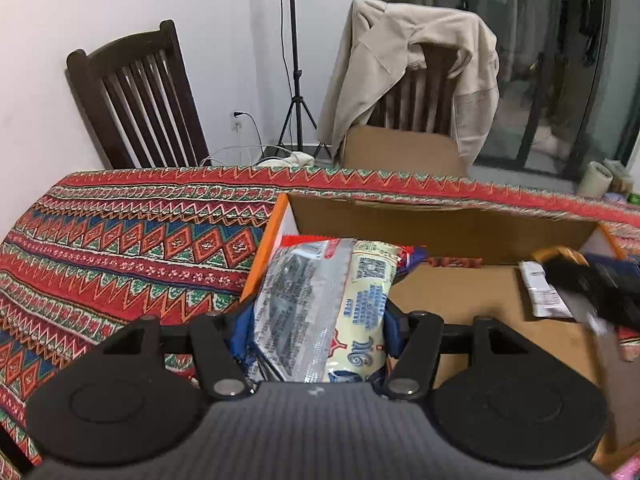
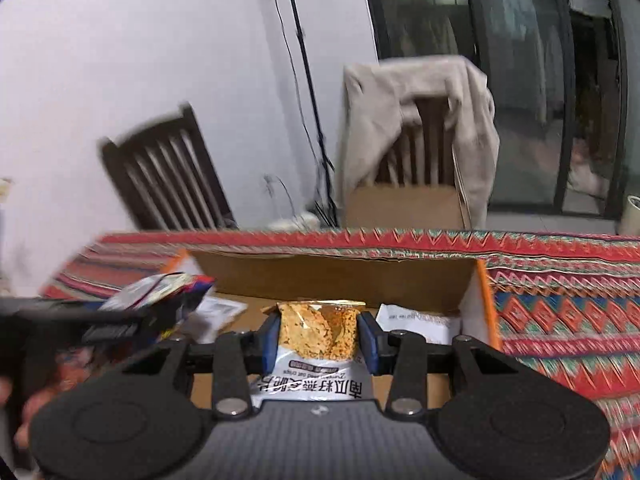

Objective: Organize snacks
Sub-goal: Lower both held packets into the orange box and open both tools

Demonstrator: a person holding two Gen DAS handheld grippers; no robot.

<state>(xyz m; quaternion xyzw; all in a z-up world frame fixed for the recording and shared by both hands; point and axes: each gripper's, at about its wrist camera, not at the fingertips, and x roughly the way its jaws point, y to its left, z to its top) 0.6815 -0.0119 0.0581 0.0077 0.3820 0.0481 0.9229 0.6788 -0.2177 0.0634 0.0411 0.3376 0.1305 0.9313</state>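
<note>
L gripper [image 1: 316, 320] fingers clamp a silver/cream snack pack [image 1: 320, 304], QR code + "116" print, over the cardboard box [image 1: 440, 228] left end. R gripper [image 2: 316, 338] fingers pinch an oat-crisp pack [image 2: 316, 344], label "南瓜籽燕麦脆片", above box middle. Box sits at patterned surface [image 1: 120, 248] far edge.

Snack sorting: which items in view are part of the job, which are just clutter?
Job:
- silver-and-cream packet in left gripper
- crisp packet in right gripper
- cardboard box
- white packets in box

Clutter:
- beige jacket on chair
- empty chair
- tripod
- patterned tablecloth
</note>
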